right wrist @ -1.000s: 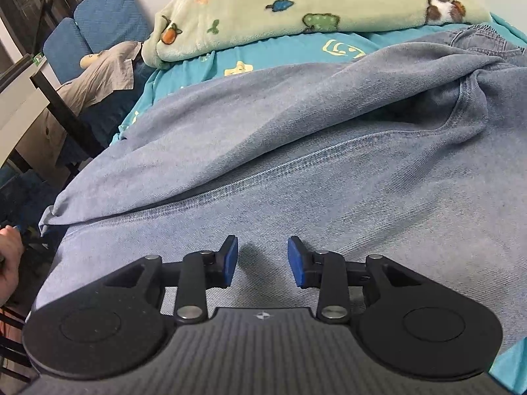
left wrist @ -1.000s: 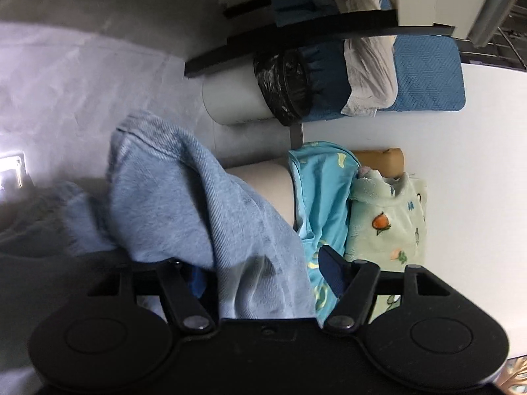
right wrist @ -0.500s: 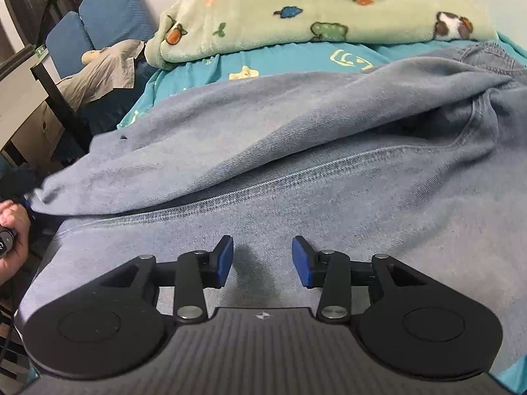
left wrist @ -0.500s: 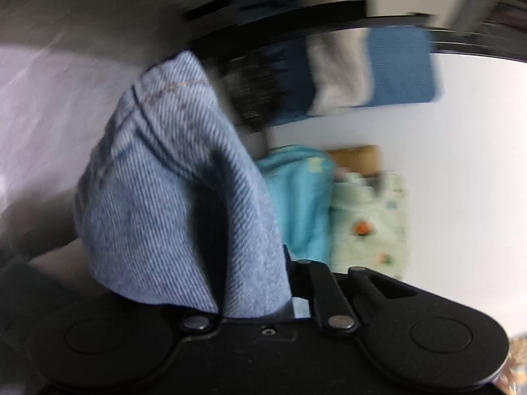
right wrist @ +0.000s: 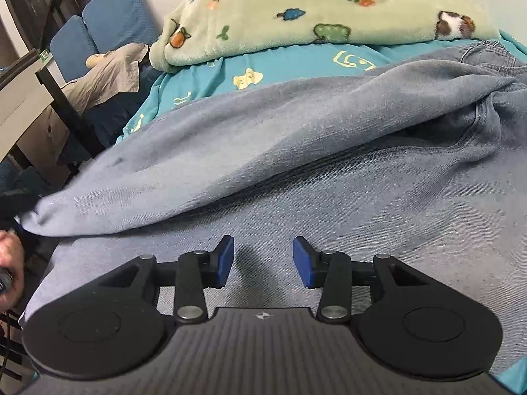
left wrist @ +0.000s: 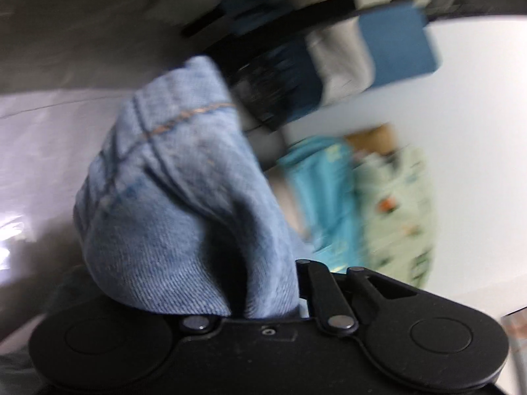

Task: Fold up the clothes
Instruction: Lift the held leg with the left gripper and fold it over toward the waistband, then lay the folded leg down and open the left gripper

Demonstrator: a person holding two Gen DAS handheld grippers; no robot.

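A pair of light blue jeans [right wrist: 329, 171] lies spread over the bed, one leg folded across the other. My right gripper [right wrist: 263, 256] hovers low over the denim, open, with nothing between its blue pads. In the blurred left wrist view, a bunched leg end with its hem [left wrist: 171, 197] rises out of my left gripper [left wrist: 260, 296]. The cloth sits between the jaws and hides the fingertips, and the jaws are opening slightly. A person's hand [right wrist: 10, 263] shows at the left edge of the right wrist view, by the leg end.
The jeans rest on a teal sheet [right wrist: 296, 62], with a green fleece blanket [right wrist: 313, 6] heaped behind. Left of the bed stand a blue armchair [right wrist: 112, 16] with a beige garment [right wrist: 105, 75] draped on it and a dark-framed desk [right wrist: 19, 98].
The left gripper's jaws closed on the jeans leg end and the wrist rolled, bringing the hem upright. In the right wrist view the leg end stretched to the left. The right gripper's jaws widened a little.
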